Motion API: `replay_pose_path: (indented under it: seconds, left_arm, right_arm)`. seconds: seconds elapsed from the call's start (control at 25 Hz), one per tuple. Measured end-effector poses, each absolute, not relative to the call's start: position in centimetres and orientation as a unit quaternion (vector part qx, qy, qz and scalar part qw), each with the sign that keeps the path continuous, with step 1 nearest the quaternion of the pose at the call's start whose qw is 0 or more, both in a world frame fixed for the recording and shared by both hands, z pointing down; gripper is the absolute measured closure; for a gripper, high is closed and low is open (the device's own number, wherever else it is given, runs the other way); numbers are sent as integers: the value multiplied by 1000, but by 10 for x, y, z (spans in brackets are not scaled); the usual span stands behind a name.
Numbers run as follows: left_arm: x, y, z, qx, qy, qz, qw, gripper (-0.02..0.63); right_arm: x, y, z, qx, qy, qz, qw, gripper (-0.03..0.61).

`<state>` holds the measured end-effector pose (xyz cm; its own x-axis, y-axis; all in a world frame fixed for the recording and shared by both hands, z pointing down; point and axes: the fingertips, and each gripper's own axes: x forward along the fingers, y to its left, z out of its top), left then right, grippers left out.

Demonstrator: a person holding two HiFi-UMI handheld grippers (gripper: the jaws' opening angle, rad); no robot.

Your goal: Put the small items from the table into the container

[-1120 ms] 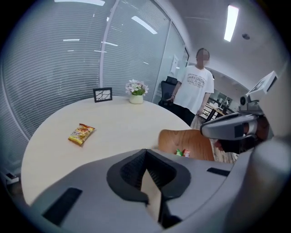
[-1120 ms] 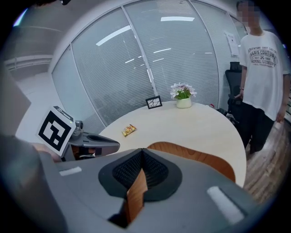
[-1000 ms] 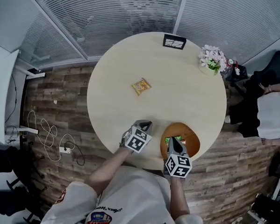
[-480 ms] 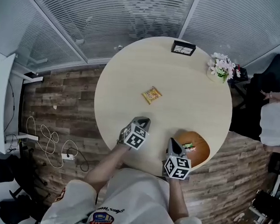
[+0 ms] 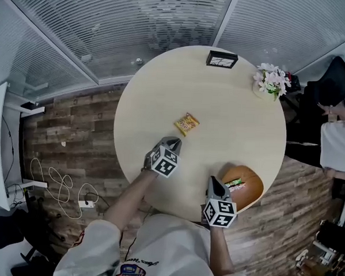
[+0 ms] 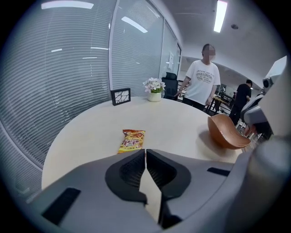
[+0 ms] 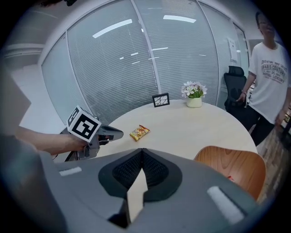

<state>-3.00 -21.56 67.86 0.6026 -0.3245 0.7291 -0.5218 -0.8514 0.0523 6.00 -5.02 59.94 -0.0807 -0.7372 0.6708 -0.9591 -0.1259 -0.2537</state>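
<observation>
An orange-yellow snack packet lies flat near the middle of the round pale table. My left gripper is shut and empty, its tips a short way in front of the packet and apart from it. The orange-brown bowl stands at the table's near right edge with a small green packet inside. My right gripper hovers just left of the bowl, jaws shut with nothing in them. The right gripper view also shows the left gripper and the snack packet.
A small black picture frame and a pot of flowers stand at the table's far edge. A person in a white T-shirt stands beyond the table's right side. Cables lie on the wooden floor to the left.
My left gripper has moved forward across the table toward the snack packet. My right gripper has drawn back from over the bowl to its left side; the green packet stays in the bowl.
</observation>
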Motion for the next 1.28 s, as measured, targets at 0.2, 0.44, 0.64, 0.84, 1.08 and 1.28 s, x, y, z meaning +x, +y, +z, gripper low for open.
replay_pose_path:
  seconds: [0.2,0.44,0.64,0.84,1.08,1.28]
  left_arm:
    - [-24,-253,692,886,-245,374,120,499]
    - [-4,-286,714,885,-231,378,140,302]
    - [19,-291,742,880,-206,397,162,278]
    - [27,-294,755,874,-213,411,147,278]
    - [24,-291,761,866,-214,429,142,401]
    - [24,-280,744,874,-208,418,137,425]
  right_arm:
    - [57,-47,603,669,-627,365,161,577]
    - [57,-43,609,679,-608,377,168,577]
    - [63,-39,614,684,-594,387,172,577]
    - [70,-37,615,693,-582,391,169,577]
    - [73,-29,617,696,-577,394,163,577]
    - [70,-24,618,696,-581,393,156,577]
